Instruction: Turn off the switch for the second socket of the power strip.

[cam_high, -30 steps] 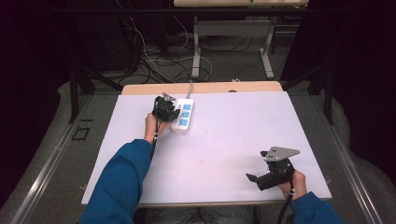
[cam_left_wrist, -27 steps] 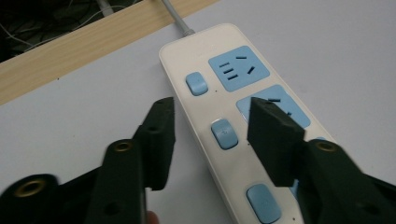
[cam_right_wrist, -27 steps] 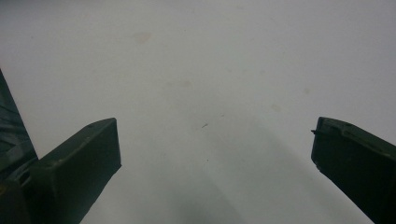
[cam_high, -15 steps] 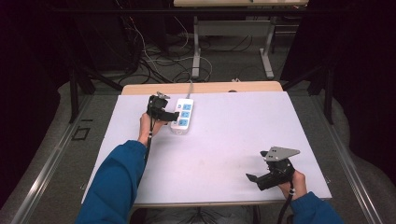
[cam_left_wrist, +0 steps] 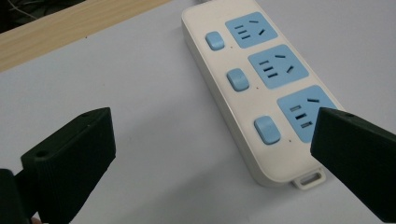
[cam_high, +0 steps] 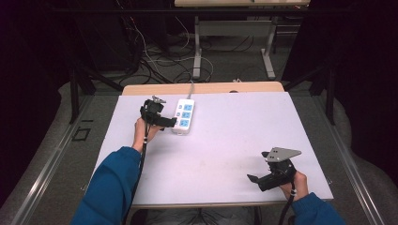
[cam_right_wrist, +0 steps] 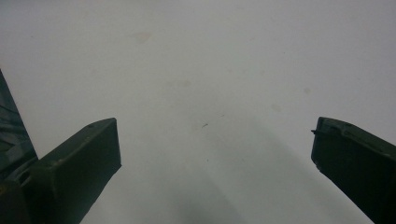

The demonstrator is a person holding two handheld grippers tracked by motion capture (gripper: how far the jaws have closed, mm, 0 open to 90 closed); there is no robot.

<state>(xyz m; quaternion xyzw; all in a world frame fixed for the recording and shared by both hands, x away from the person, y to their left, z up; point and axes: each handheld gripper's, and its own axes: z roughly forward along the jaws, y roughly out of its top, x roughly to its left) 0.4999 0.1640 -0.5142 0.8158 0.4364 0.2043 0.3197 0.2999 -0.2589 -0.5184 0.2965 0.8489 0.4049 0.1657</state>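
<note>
Power strip [cam_high: 183, 116] lies at table's [cam_high: 225, 140] far-left edge.

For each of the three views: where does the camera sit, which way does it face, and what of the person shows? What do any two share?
High view: above the person's side, facing forward and down on the table; both blue-sleeved forearms, left gripper, right gripper.
Left gripper view: rides that gripper, facing the power strip between open jaws.
Right gripper view: rides that gripper, facing bare tabletop between open jaws.
Shared: the power strip appears in high and left gripper views.

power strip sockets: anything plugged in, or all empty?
All empty. The power strip shows three blue sockets with bare slots in the left gripper view; no plug is seated.
</note>
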